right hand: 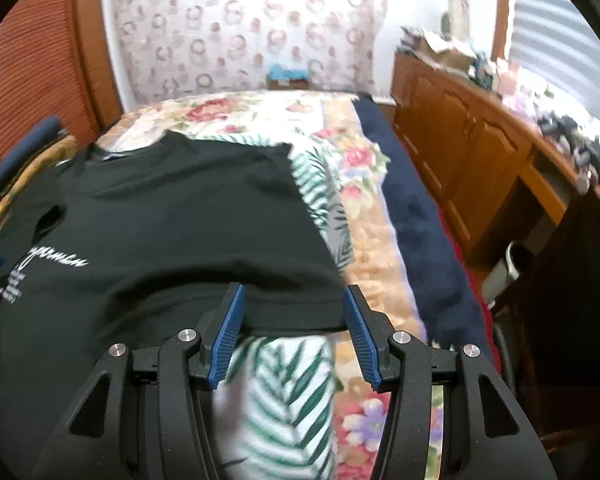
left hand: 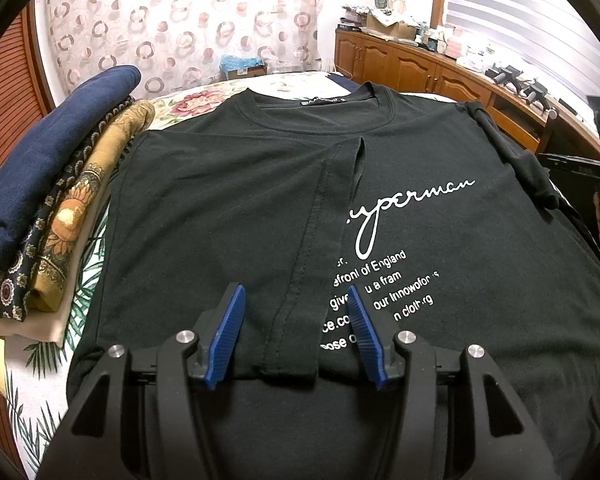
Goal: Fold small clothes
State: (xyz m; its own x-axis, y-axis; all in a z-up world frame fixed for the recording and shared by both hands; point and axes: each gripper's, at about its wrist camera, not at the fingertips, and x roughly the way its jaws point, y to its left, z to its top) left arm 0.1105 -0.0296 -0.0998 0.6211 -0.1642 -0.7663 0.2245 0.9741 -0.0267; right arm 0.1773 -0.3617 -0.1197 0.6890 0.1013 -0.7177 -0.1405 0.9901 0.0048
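- Stack: folded clothes lay at the far left on the bed, a navy piece on top, patterned and tan pieces under it. It lay just beside the shirt's left edge; whether it touched could not be told.
- Shirt: a black T-shirt lay front-up on the bed, collar away from the cameras, white print on the chest. Its left part was already folded in over the middle, and a hemmed edge ran down the centre.
- Left tongs: released, jaws standing apart over the folded hem near the shirt's lower middle. No cloth was pinched, though the hem lay between them.
- Handling, judged: thin knit cotton, light, limp and not fragile. It would drape and crease wherever lifted, and probably cling a little to the bedspread instead of sliding freely.
- Right side of shirt: this part was still spread flat, its sleeve bunched at the edge.
- Right tongs: released, jaws apart astride the shirt's near right edge, with the leaf-print bedspread showing beneath. This view was blurred, so contact with the cloth could not be told.
- Hold, judged: best taken at hem or seam, where doubled cloth gives the pads more to bite. A two-point hold along the right edge should keep the fold line straight.
- Cabinet: wooden, cluttered on top, stood right of the bed, well apart from the shirt.
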